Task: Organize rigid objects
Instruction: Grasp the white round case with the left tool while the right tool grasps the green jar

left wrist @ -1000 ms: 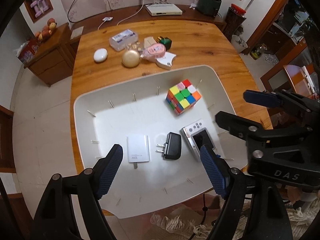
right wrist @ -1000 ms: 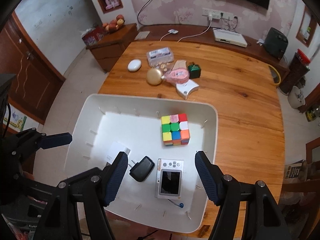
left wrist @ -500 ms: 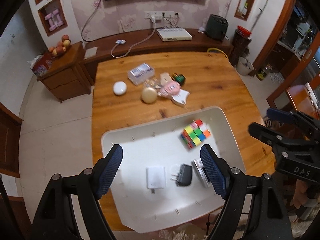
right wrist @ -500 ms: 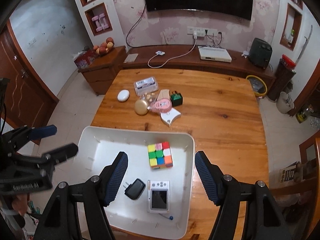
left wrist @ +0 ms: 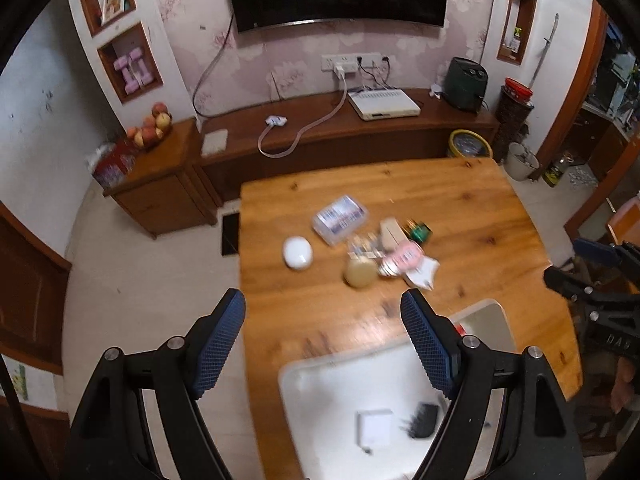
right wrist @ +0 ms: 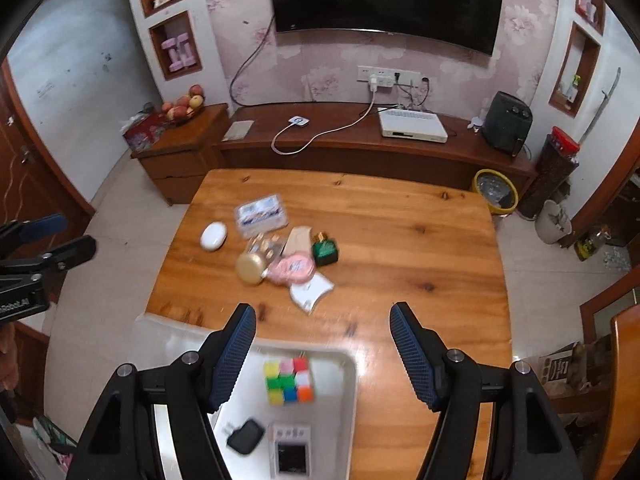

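Above the near edge of the wooden table (right wrist: 400, 240), both grippers hang in the air with nothing between their fingers. The left gripper (left wrist: 323, 340) has its jaws spread wide and empty, and the right gripper (right wrist: 323, 346) is spread just as wide and also holds nothing. Each shows at the edge of the other's view, well apart from its partner.

At the table's near edge sits a white tray (right wrist: 348, 364). Inside it lie a colourful puzzle cube (right wrist: 288, 382) toward the far side, a silver camera (right wrist: 289, 452) nearer, a black plug adapter (right wrist: 245, 436) just left of the camera, and a white charger block (left wrist: 374, 428) further left again. None of these touch each other as far as the blur allows one to tell.

Toward the middle of the table, closer to its left edge, a loose cluster remains outside the tray: a white oval case (right wrist: 213, 235), a clear plastic box (right wrist: 261, 215) just behind it, a gold round item (right wrist: 250, 267), a pink tape dispenser (right wrist: 294, 267) touching the gold item, a small green bottle (right wrist: 325, 249) and a white curved piece (right wrist: 311, 291) nearest the tray. Several small bits between the box and the gold item are too blurred to name.

The right half of the table is bare wood.
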`<state>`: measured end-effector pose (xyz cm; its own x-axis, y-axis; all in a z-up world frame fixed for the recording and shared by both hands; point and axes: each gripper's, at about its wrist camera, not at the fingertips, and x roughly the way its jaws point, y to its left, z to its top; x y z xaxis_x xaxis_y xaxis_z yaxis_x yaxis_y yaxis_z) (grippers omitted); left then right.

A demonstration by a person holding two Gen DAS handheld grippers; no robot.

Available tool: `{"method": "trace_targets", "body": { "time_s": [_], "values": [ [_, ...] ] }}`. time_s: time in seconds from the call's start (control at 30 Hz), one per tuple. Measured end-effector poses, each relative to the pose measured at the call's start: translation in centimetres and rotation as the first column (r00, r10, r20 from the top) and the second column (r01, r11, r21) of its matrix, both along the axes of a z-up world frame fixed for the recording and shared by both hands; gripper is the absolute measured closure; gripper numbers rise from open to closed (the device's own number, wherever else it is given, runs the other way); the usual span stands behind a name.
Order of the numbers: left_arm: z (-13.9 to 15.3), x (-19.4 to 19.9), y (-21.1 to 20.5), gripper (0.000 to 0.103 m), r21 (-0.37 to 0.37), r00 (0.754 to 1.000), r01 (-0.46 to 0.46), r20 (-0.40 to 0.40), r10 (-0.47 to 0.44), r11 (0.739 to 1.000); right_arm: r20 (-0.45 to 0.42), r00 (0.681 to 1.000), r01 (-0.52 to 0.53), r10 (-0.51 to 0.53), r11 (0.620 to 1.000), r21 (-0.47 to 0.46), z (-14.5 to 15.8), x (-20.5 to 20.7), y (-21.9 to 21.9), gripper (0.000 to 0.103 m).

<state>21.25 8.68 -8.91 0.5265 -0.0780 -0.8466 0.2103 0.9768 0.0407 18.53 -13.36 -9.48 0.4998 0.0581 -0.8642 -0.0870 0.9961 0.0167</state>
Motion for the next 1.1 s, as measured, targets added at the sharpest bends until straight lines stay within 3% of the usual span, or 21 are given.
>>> {"method": "trace_targets", "body": {
  "time_s": [0.17,0.3,0.4,0.5,0.8,0.93,1.1],
  "values": [
    [-0.6,4.4,1.2,0.02,0.012,1.0,-0.019,-0.003,0.019,1.0,0.006,0.999,0.035,-0.035,0.999,-0.009,-0.2,4.8,-0.4,0.033],
    [-3.0,8.2,2.0,0.02,-0.002,0.997,-0.043,-0.07,0.043,0.999,-0.023,0.999,0.038,-0.039,0.999,-0.019,-1.8,8.7,-0.3,0.033],
    [-6.1,11.2,2.3,0.02,-0.002,0.989,-0.056,-0.138,0.056,0.998,-0.08,0.997,0.019,-0.02,1.0,-0.015,-4.5,11.8,-0.2,0.042],
    [-9.3,13.5,2.0,0.021,0.03,0.98,-0.05,-0.193,0.055,0.998,-0.171,0.985,0.009,-0.012,1.0,-0.014,-8.3,14.9,0.0,0.042],
    [-18.7,18.1,2.3,0.021,0.044,0.911,-0.073,-0.403,0.084,0.996,-0.372,0.928,-0.007,0.0,1.0,-0.016,-17.5,18.8,0.7,0.042],
    [-21.0,18.7,2.6,0.021,0.03,0.883,-0.103,-0.458,0.105,0.994,-0.42,0.907,-0.022,0.013,1.0,-0.017,-19.4,19.4,1.1,0.043],
    [-22.1,18.9,2.2,0.021,0.027,0.872,-0.11,-0.477,0.11,0.994,-0.47,0.883,-0.035,0.02,0.999,-0.023,-21.0,19.5,1.2,0.051]
  ]
}}
